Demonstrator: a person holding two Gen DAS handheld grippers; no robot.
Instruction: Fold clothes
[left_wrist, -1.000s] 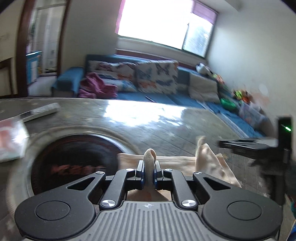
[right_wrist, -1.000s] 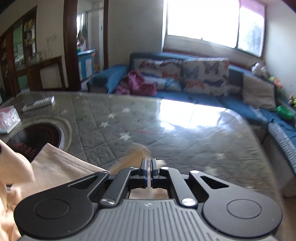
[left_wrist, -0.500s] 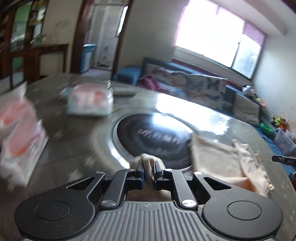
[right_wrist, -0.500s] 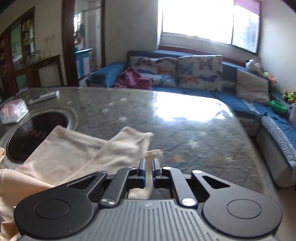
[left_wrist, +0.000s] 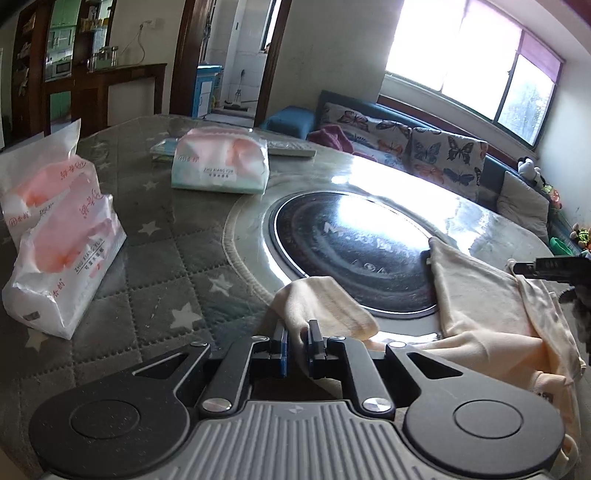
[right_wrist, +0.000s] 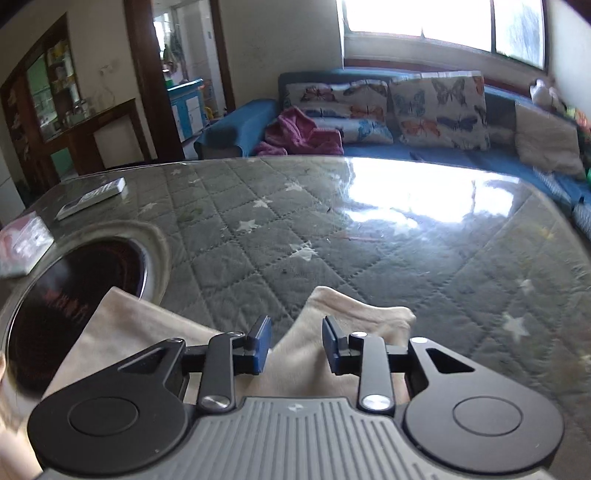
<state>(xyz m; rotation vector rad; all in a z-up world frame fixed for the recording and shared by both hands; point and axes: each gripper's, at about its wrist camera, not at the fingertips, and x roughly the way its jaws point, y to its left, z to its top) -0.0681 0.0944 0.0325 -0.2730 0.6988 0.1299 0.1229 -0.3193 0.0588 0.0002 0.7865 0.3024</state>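
Observation:
A cream garment (left_wrist: 480, 306) lies across the round table, partly over the black cooktop (left_wrist: 351, 243). My left gripper (left_wrist: 297, 334) is shut on one cloth corner (left_wrist: 317, 299), low over the table beside the cooktop's near rim. In the right wrist view my right gripper (right_wrist: 295, 330) has its jaws opening. The garment's other end (right_wrist: 347, 314) lies flat on the table between the fingers, and the pads do not press it. The right gripper's tip (left_wrist: 550, 266) shows at the right edge of the left wrist view, over the cloth.
Three tissue packs (left_wrist: 62, 251) (left_wrist: 44, 184) (left_wrist: 221, 166) stand on the quilted table cover (right_wrist: 332, 229) to the left. A white remote (right_wrist: 92, 197) lies at the far side. A blue sofa (right_wrist: 406, 122) with cushions and a magenta garment (right_wrist: 303, 133) sits behind the table.
My left gripper swung left and down with its cloth corner, spreading the garment over the cooktop. My right gripper lowered its end onto the table and parted its jaws off it.

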